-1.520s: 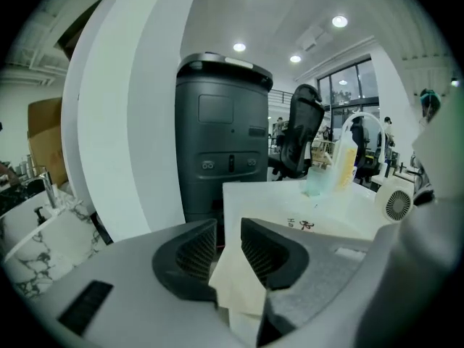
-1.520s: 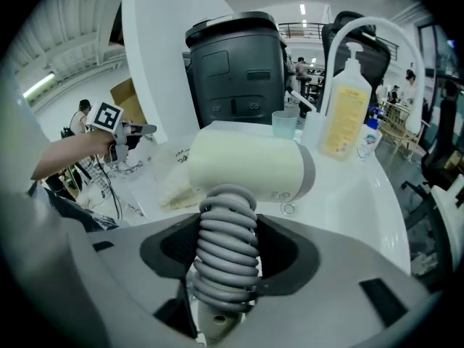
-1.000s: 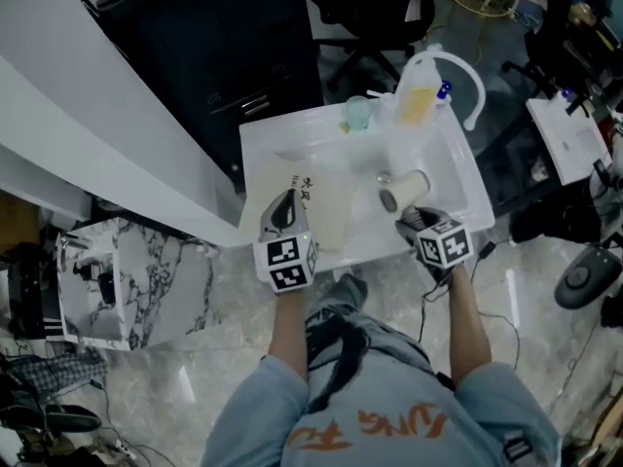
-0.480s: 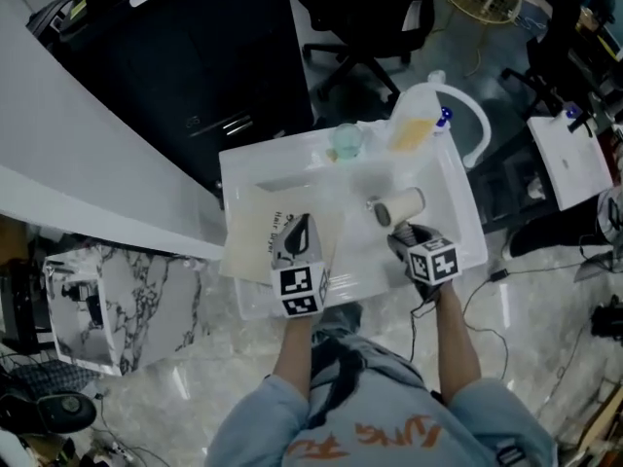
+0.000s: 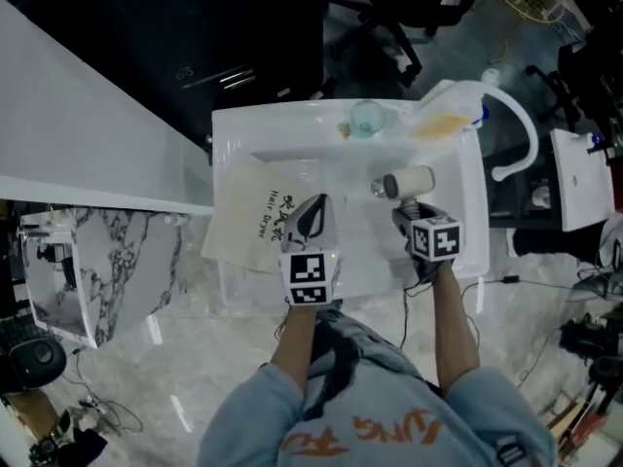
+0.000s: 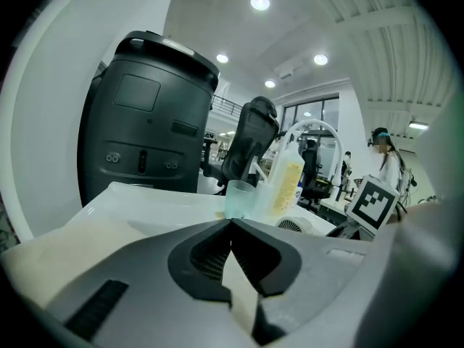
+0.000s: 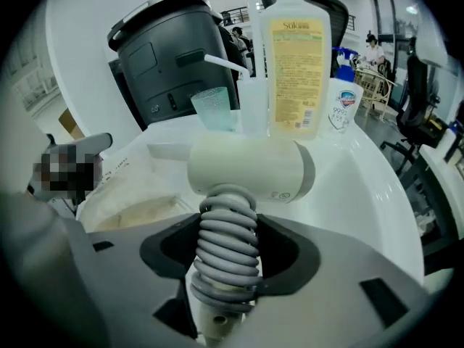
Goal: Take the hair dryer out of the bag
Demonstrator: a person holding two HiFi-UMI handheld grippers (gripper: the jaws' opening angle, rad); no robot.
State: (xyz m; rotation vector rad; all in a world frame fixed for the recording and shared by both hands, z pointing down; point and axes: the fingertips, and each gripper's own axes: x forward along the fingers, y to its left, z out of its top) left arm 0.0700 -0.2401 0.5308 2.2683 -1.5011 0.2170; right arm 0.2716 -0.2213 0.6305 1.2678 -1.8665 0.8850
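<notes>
- White tray-like top (image 5: pixel 243 134), dark cabinet (image 5: pixel 195 27) behind.
- Bag (image 5: pixel 248 227) lies flat at left.
- Left gripper (image 5: pixel 313 204): jaws closed together over bag's right edge.
- Right gripper (image 5: pixel 409 209): jaws clamp dryer's (image 5: pixel 407 182) cord-wrapped handle; dryer outside bag, to its right.

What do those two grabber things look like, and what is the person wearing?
The left gripper and right gripper are grey plastic, darker inside their V-shaped jaws. Each carries a white cube printed with black square markers. The person wears light blue sleeves.
</notes>
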